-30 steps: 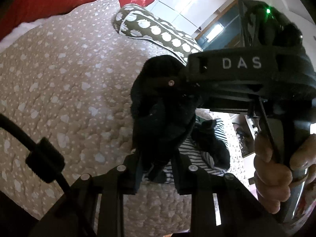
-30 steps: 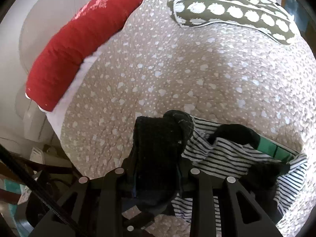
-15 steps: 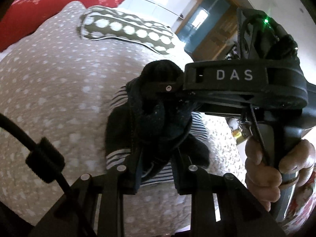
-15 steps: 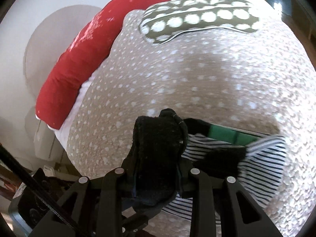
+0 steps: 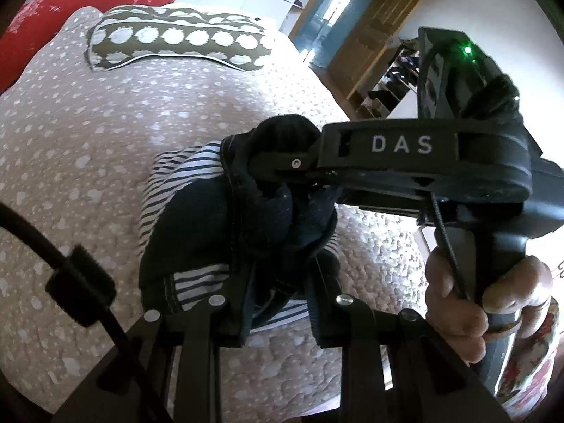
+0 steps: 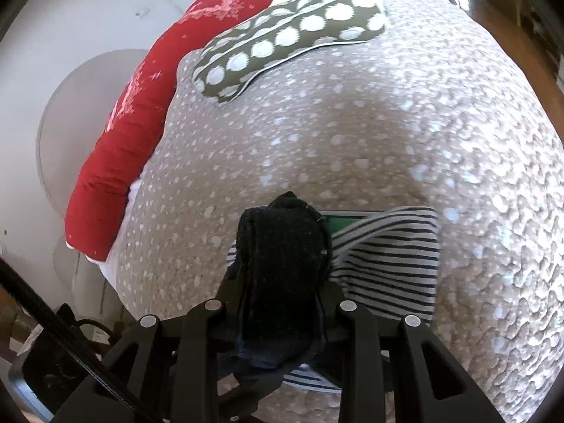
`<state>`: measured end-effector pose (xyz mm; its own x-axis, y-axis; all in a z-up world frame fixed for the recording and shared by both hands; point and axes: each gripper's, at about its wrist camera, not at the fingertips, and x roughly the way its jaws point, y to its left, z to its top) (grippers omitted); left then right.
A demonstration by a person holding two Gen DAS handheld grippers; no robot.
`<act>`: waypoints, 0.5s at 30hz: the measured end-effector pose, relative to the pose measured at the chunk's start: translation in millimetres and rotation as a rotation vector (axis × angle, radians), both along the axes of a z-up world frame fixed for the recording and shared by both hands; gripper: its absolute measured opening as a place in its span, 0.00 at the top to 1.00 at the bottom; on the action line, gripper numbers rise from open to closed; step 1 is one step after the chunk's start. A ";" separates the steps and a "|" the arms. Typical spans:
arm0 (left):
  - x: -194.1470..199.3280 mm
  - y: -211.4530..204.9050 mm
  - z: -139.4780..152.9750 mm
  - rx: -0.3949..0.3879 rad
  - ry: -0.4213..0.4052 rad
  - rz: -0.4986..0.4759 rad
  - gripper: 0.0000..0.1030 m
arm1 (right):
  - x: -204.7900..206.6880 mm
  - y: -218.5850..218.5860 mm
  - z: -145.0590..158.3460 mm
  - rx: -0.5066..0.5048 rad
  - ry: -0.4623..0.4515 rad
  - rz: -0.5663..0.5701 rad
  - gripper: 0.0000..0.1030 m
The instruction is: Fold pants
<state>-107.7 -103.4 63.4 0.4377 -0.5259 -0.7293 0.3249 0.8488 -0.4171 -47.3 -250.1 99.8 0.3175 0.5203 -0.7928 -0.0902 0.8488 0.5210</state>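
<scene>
over the bedspread (image 6: pixel 387 123), both tongs (image 5: pixel 278 275) (image 6: pixel 282 282) grip pants (image 6: pixel 391 261).

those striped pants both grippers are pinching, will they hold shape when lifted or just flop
Likely floppy: the pants bunch into thick wads between the closed fingers of the left hand-held gripper and the right hand-held gripper. The free striped part sags in folds onto the bedspread, so it probably drapes. It looks light and unlikely to slip from such a bunched pinch.

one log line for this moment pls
left hand-held gripper: shut on pants | right hand-held gripper: shut on pants | pants: over bed
</scene>
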 end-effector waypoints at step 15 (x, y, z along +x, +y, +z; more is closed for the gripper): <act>2.2 -34.9 -6.2 -0.013 0.030 -0.082 0.65 | -3.3 -61.0 -26.8 0.058 0.020 -0.129 0.65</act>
<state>-105.4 -138.3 57.1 0.3708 -0.5680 -0.7347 0.3798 0.8147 -0.4382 -50.6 -311.1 73.0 0.3690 0.5216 -0.7692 0.0290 0.8208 0.5705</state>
